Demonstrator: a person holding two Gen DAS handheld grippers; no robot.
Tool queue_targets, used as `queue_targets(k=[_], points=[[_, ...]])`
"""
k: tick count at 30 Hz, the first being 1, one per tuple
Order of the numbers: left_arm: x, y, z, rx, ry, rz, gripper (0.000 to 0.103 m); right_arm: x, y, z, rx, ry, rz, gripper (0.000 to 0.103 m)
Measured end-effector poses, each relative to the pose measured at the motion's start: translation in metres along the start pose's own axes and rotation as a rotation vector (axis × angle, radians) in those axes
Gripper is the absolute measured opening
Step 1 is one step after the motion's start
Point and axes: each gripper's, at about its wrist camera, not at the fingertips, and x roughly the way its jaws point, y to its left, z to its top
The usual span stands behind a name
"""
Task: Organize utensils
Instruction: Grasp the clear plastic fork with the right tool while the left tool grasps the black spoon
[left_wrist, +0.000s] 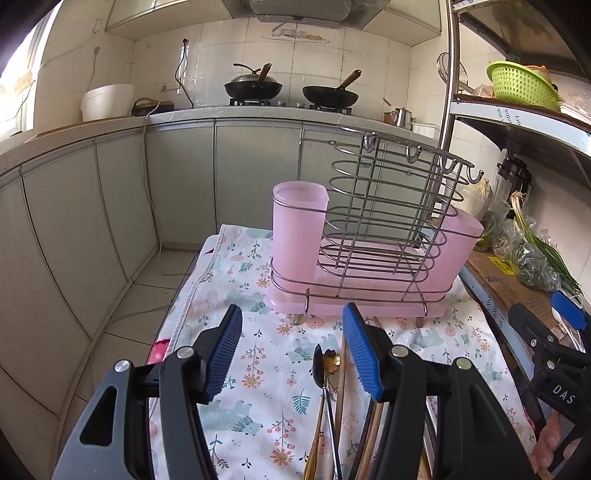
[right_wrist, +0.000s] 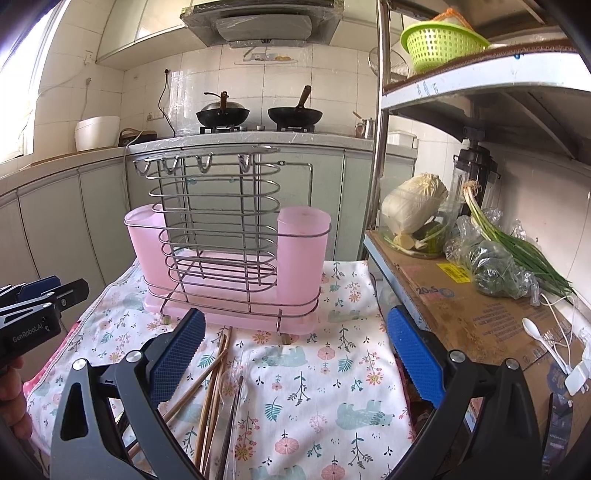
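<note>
A wire utensil rack with a pink cup at each end stands on a pink tray at the far side of a floral cloth. Wooden chopsticks, a dark spoon and a clear spoon lie loose on the cloth in front of the rack. My left gripper is open, its right finger over the chopsticks. My right gripper is open above the cloth, the utensils by its left finger. Neither holds anything.
A cardboard-covered shelf to the right holds cabbage, bagged greens, a white plastic spoon and a charger. A metal shelf post rises beside it, with a green basket above. Cabinets and two woks stand behind.
</note>
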Motion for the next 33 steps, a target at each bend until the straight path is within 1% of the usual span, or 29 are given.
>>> queue_targets(k=[4,6,9,11,15,16,18,19,20,22,25,28,30,33], points=[[0.010,0.011,-0.001,-0.017,0.050,-0.025,0.056,0.007,-0.006,-0.003,0.006,0.037,0.023,0.099],[0.015,0.017,-0.002,-0.028,0.075,-0.031,0.056,0.012,-0.007,-0.005,0.006,0.064,0.037,0.090],[0.023,0.024,-0.006,-0.042,0.109,-0.046,0.056,0.018,-0.007,-0.009,0.006,0.101,0.060,0.084],[0.028,0.028,-0.008,-0.044,0.134,-0.058,0.056,0.023,-0.006,-0.013,0.001,0.125,0.073,0.082],[0.043,0.028,-0.016,-0.038,0.222,-0.108,0.056,0.033,-0.005,-0.020,0.001,0.178,0.111,0.074],[0.047,0.026,-0.018,-0.039,0.249,-0.130,0.055,0.036,-0.006,-0.022,0.005,0.192,0.121,0.073],[0.057,0.024,-0.022,-0.040,0.303,-0.169,0.048,0.043,-0.007,-0.025,0.016,0.232,0.148,0.067],[0.062,0.022,-0.023,-0.037,0.327,-0.182,0.042,0.046,-0.008,-0.027,0.023,0.251,0.162,0.065],[0.066,0.021,-0.024,-0.036,0.351,-0.194,0.038,0.049,-0.009,-0.030,0.032,0.269,0.178,0.061],[0.078,0.017,-0.027,-0.038,0.411,-0.230,0.035,0.055,-0.010,-0.033,0.053,0.303,0.208,0.055],[0.094,0.011,-0.029,-0.034,0.472,-0.248,0.035,0.063,-0.015,-0.035,0.091,0.348,0.257,0.049],[0.111,0.008,-0.025,-0.046,0.526,-0.249,0.035,0.071,-0.020,-0.037,0.140,0.392,0.311,0.041],[0.122,0.006,-0.023,-0.054,0.560,-0.258,0.035,0.076,-0.023,-0.038,0.175,0.420,0.346,0.033],[0.136,0.002,-0.020,-0.037,0.597,-0.252,0.035,0.084,-0.027,-0.038,0.221,0.458,0.383,0.030]])
